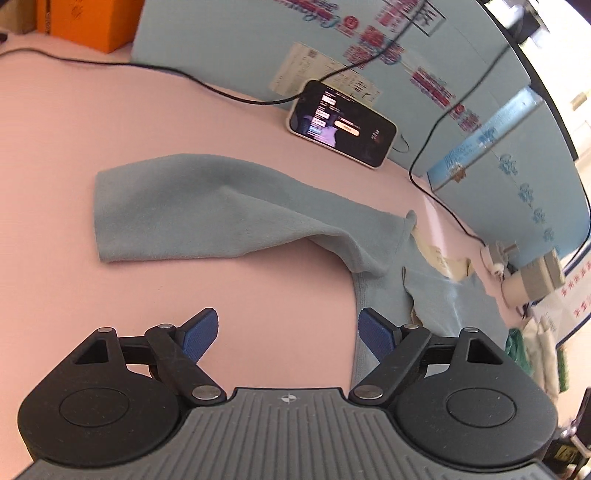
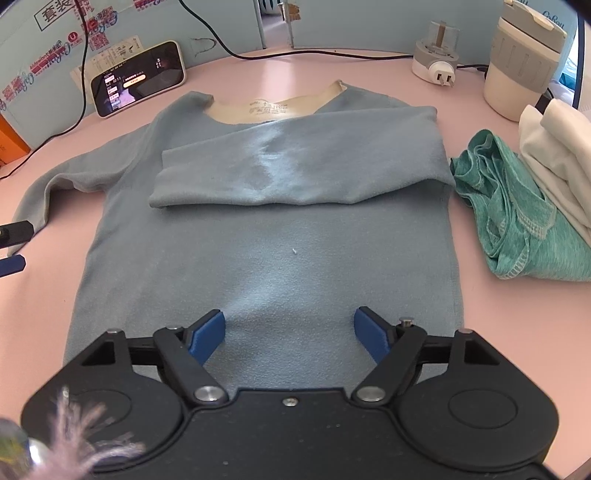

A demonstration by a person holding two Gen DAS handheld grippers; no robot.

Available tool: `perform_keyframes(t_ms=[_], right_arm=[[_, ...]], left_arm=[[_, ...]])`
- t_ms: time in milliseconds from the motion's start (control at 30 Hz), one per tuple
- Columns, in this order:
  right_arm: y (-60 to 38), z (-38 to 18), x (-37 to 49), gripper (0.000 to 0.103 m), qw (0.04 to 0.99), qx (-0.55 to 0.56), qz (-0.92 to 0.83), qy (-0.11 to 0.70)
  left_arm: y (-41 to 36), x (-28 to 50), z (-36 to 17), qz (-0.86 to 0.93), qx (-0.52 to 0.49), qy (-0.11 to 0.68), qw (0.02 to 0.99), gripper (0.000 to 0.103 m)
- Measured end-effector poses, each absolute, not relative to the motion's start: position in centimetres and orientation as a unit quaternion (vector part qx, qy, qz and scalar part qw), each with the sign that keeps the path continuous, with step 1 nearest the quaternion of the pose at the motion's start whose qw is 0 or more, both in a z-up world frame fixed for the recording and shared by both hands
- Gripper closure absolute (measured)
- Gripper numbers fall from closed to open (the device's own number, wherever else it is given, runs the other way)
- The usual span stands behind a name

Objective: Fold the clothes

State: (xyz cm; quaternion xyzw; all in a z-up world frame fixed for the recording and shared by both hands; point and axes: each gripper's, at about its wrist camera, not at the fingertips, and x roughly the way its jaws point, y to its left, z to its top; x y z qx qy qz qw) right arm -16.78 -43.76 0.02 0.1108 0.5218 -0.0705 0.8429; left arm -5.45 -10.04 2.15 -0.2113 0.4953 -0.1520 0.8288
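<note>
A blue-grey long-sleeved shirt (image 2: pixel 280 258) lies flat on the pink table (image 2: pixel 517 332), collar at the far side. One sleeve (image 2: pixel 295 166) is folded across the chest. The other sleeve (image 2: pixel 74 173) stretches out to the left; in the left wrist view this sleeve (image 1: pixel 192 214) lies loose and slightly humped. My right gripper (image 2: pixel 290 332) hangs open over the shirt's lower body, with nothing between its pads. My left gripper (image 1: pixel 288 332) is open above bare table beside the shirt's side edge (image 1: pixel 369 295), short of the outstretched sleeve. The left gripper's fingertips (image 2: pixel 11 249) show at the left edge of the right wrist view.
A phone (image 2: pixel 138 79) leans against the blue cardboard wall (image 1: pixel 221 44) with a black cable (image 1: pixel 147 68) running to it. A teal garment (image 2: pixel 517 221) and a white one (image 2: pixel 554 155) are heaped at the right. A cup (image 2: pixel 524 59) and plug adapter (image 2: pixel 436 59) stand behind them. An orange box (image 1: pixel 92 22) sits far left.
</note>
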Motion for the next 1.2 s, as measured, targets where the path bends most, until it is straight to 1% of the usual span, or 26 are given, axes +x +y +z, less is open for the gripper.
perform_keyframes(t_ms=[133,267,467,533,700,867,1033,1200], right_arm=[[-43.8,0.0,-16.8,0.025,0.843,0.111,-0.069,0.522],[-43.9,0.0,-16.9,0.025,0.843,0.114,-0.066,0.521],[-43.9,0.0,-16.8,0.025,0.844,0.113,-0.065,0.521],[-43.8,0.0,-16.7,0.025,0.843,0.108,-0.066,0.523],[-43.9,0.0,-16.4,0.025,0.839,0.110,-0.066,0.529],[-44.0,-0.1,-16.6,0.022,0.841,0.114,-0.065,0.524],[-43.8,-0.1,-16.8,0.019,0.844,0.114,-0.062,0.520],[-43.4,0.0,-16.6,0.020,0.843,0.098,-0.061,0.525]], left_arm=[[-8.9,-4.8,1.7,-0.139,-0.281,0.489,0.814,0.020],[-8.2,-4.1,1.1,-0.104,-0.324,0.484,0.806,0.019],[-9.2,-3.5,0.7,-0.105,-0.311,0.487,0.809,0.018],[-10.1,-3.3,0.5,-0.121,-0.306,0.491,0.807,0.016],[-12.9,-2.4,0.0,-0.159,-0.305,0.497,0.797,0.015],[-15.3,-1.4,0.1,-0.166,-0.280,0.501,0.802,0.008],[-16.0,-0.3,0.3,-0.149,-0.275,0.484,0.817,0.008],[-15.2,0.6,0.6,-0.096,-0.249,0.462,0.846,0.009]])
